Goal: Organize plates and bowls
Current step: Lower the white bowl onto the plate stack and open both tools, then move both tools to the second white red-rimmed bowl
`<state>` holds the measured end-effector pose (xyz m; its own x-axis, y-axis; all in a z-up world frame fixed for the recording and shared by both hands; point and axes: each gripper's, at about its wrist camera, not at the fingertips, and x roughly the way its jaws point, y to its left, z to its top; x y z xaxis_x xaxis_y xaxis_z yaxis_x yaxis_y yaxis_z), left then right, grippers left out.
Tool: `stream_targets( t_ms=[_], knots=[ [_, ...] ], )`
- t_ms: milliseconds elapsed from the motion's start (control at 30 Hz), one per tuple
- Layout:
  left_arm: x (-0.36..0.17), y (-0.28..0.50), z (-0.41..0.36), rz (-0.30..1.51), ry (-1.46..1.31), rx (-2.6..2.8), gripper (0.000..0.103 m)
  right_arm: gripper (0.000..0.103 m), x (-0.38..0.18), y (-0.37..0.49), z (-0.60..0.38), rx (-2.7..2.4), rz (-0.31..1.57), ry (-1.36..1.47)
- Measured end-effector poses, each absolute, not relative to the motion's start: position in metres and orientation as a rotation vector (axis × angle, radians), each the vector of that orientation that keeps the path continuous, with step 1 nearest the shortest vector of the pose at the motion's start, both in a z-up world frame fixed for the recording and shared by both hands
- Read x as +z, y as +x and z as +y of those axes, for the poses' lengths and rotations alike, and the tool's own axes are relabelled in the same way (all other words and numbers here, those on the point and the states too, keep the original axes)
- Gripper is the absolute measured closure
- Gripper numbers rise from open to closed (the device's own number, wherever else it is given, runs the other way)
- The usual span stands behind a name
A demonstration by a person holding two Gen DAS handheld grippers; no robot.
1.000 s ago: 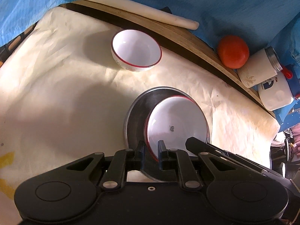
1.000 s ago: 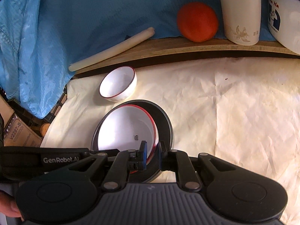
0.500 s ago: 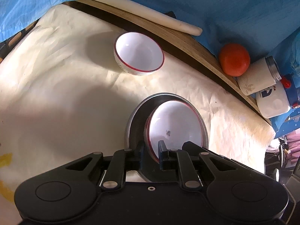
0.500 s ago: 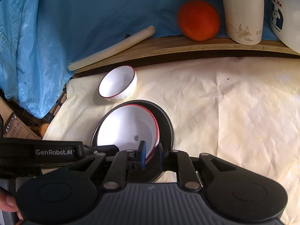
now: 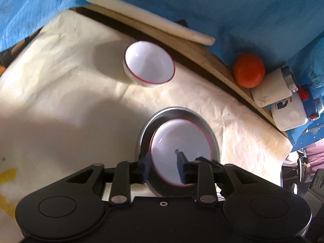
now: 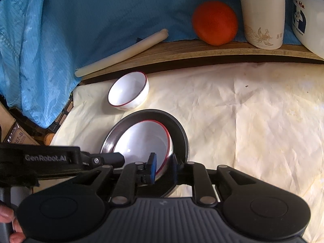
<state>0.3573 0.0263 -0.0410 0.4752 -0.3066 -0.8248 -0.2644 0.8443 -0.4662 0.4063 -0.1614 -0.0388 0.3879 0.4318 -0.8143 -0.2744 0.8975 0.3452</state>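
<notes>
A creased cream paper sheet [image 6: 253, 121] is spread over the table. On it a dark round metal plate [image 6: 180, 133] is set, with a large white red-rimmed bowl [image 5: 180, 145] resting inside. A smaller white red-rimmed bowl [image 6: 127, 91] is seen apart, farther back. The left gripper [image 5: 164, 167] and the right gripper [image 6: 164, 167] are opening, each astride the large bowl's rim, apparently no longer pressing it.
</notes>
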Motion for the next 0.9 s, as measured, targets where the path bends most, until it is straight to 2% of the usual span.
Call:
stream_targets(
  t_ms=[133, 200, 233, 300, 367, 467, 533, 733, 900],
  knots=[
    [-0.031, 0.356, 0.030, 1.055, -0.593, -0.031, 0.055, 0.070, -0.027, 0.403, -0.166, 0.462, 1.052, 0.165],
    [-0.028, 0.355, 0.032, 1.044, -0.582, -0.020, 0.046, 0.065, -0.021, 0.402, -0.167, 0.463, 1.034, 0.160],
    [-0.028, 0.355, 0.033, 1.037, -0.575, -0.012, 0.041, 0.059, -0.017, 0.402, -0.168, 0.462, 1.022, 0.158],
    [-0.028, 0.356, 0.036, 1.028, -0.574, 0.004, 0.037, 0.049, -0.012, 0.403, -0.170, 0.459, 1.002, 0.154],
    [-0.030, 0.356, 0.041, 1.015, -0.585, 0.032, 0.029, 0.042, -0.008, 0.405, -0.172, 0.453, 0.974, 0.152],
    [-0.033, 0.358, 0.047, 0.977, -0.615, 0.088, 0.016, 0.024, -0.006, 0.411, -0.172, 0.445, 0.936, 0.153],
    [-0.036, 0.361, 0.052, 0.955, -0.639, 0.121, 0.012, 0.013, -0.006, 0.417, -0.172, 0.445, 0.921, 0.153],
    [-0.051, 0.375, 0.066, 0.950, -0.655, 0.217, 0.005, 0.003, -0.012, 0.438, -0.166, 0.435, 0.929, 0.165],
    [-0.059, 0.387, 0.075, 0.945, -0.635, 0.269, 0.002, 0.000, -0.019, 0.449, -0.161, 0.429, 0.935, 0.158]
  ],
)
